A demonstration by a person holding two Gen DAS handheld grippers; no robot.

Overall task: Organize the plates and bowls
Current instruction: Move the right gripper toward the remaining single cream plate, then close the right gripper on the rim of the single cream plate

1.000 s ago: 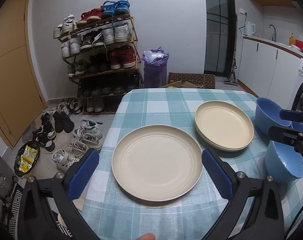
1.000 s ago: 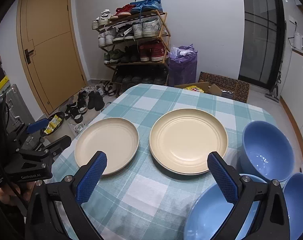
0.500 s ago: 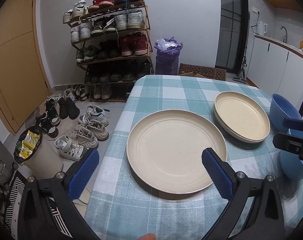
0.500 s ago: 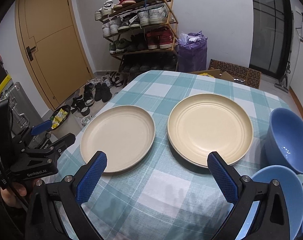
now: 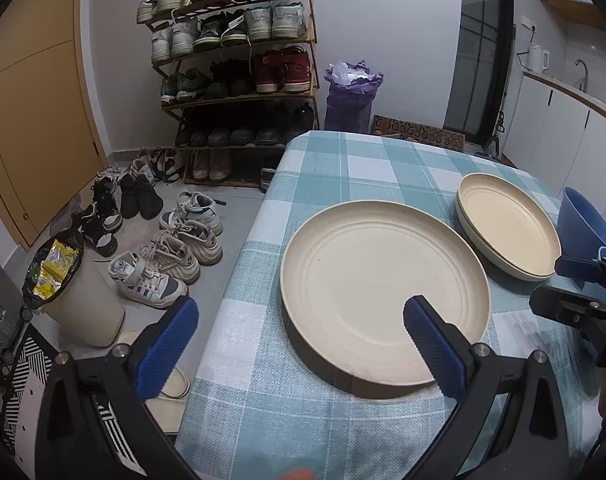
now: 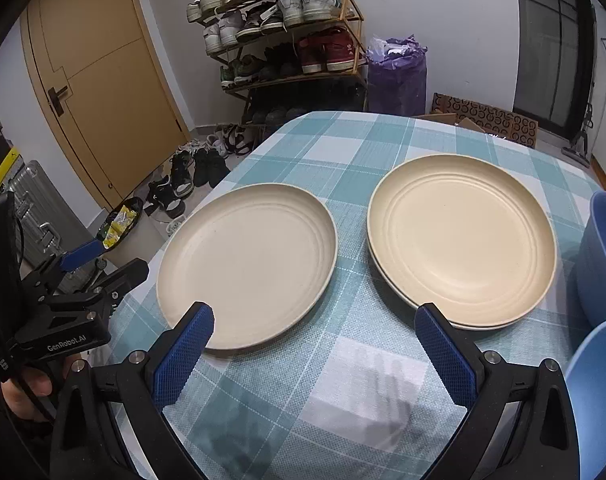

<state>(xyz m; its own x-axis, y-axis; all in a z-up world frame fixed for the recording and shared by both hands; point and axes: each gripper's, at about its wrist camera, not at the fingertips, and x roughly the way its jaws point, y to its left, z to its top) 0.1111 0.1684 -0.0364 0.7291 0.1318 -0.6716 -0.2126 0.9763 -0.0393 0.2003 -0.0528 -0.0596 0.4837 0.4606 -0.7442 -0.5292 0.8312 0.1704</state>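
Note:
A single cream plate (image 5: 383, 288) (image 6: 247, 264) lies near the left edge of the checked tablecloth (image 5: 343, 160). To its right sits a stack of two cream plates (image 5: 507, 228) (image 6: 461, 240). Blue bowls (image 6: 603, 260) (image 5: 583, 220) stand at the far right. My left gripper (image 5: 299, 340) is open and low at the table's left front; its right finger (image 5: 431, 344) overlaps the single plate's near rim and its left finger hangs past the table edge. My right gripper (image 6: 315, 352) is open and empty over the cloth, just in front of both plates.
Left of the table the floor holds scattered shoes (image 5: 171, 256), a white bin (image 5: 79, 300) with yellow packets and a loaded shoe rack (image 5: 239, 76). A purple bag (image 5: 351, 96) stands behind. A silver suitcase (image 6: 35, 200) is by the door. A second blue bowl (image 6: 599, 392) is at front right.
Both grippers have moved forward and lower toward the plates, which now look larger. The left gripper has shifted left, so the single plate sits under its right finger. Both stay open.

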